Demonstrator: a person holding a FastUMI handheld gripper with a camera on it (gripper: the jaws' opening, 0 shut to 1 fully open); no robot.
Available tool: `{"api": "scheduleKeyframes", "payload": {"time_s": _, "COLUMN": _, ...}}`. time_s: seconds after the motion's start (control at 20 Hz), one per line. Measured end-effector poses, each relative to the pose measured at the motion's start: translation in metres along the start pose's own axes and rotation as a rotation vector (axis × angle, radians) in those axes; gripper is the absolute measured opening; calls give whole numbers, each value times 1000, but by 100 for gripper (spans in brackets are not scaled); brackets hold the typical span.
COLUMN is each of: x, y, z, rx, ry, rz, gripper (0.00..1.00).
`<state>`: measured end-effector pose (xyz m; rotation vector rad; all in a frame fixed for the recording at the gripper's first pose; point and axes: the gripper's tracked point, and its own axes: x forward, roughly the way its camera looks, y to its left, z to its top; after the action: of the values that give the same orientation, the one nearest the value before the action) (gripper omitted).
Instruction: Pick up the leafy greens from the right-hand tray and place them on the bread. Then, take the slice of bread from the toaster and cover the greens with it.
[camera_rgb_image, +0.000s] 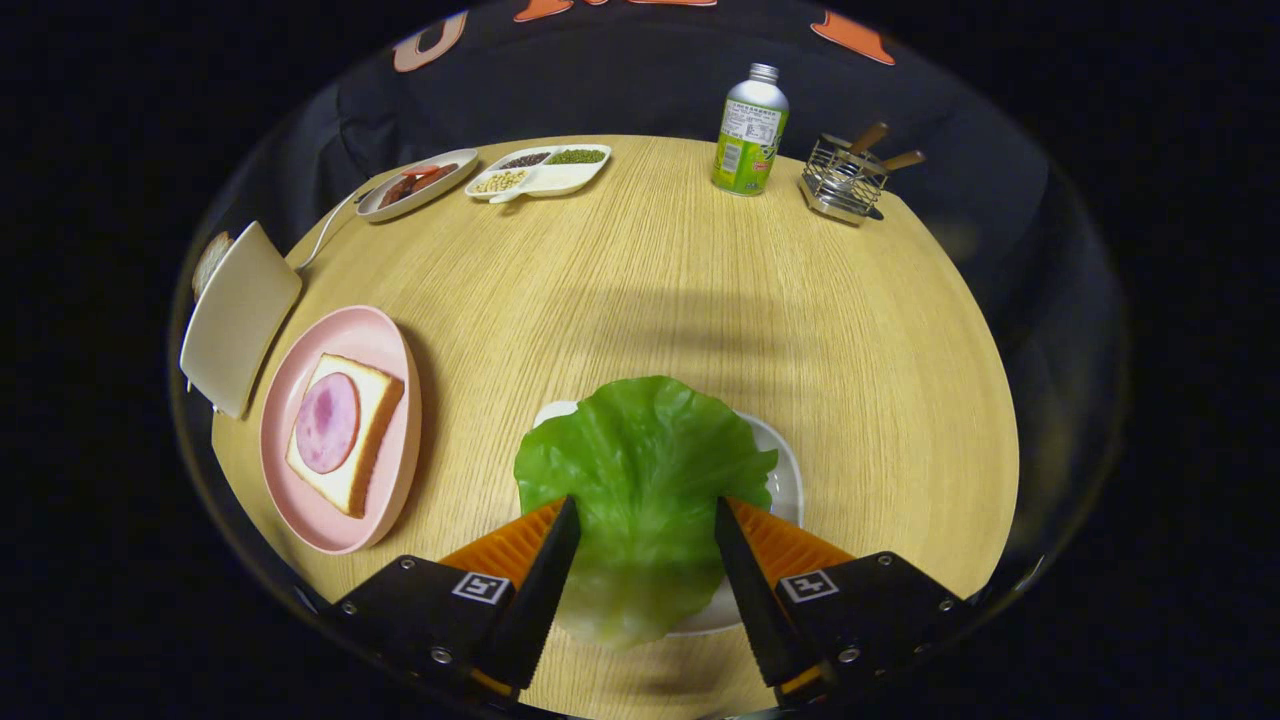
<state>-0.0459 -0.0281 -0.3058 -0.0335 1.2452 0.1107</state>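
Note:
A green lettuce leaf (640, 470) lies on a white tray (785, 480) near the table's front edge. My gripper (645, 505) is open, with one finger on each side of the leaf's near part and the fingertips over the leaf. To the left of the fingers a pink plate (385, 345) holds a slice of bread (375, 410) with a round pink ham slice (327, 422) on top. Beyond that plate stands a beige toaster (238, 315), and the edge of a bread slice (211, 262) shows at its far end.
At the back of the round wooden table (680, 290) are a plate of sausages (416, 183), a divided dish of beans (540, 171), a green-labelled bottle (750, 130) and a wire holder with wooden-handled utensils (845, 180). A white cable (325, 235) runs from the toaster.

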Motion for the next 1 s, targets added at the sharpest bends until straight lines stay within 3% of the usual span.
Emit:
{"api": "scheduleKeyframes", "payload": {"time_s": 0.3, "x": 2, "y": -5, "z": 0, "rx": 3, "ry": -16, "rz": 3, "gripper": 60}}
{"api": "scheduleKeyframes", "payload": {"time_s": 0.65, "x": 3, "y": -3, "z": 2, "rx": -5, "ry": -62, "rz": 18, "gripper": 17}}
{"api": "scheduleKeyframes", "payload": {"time_s": 0.75, "x": 1, "y": -4, "z": 3, "rx": -7, "ry": -73, "rz": 16, "gripper": 9}}
{"api": "scheduleKeyframes", "payload": {"time_s": 1.0, "x": -16, "y": 6, "z": 19, "rx": 1, "ry": -144, "rz": 52, "gripper": 6}}
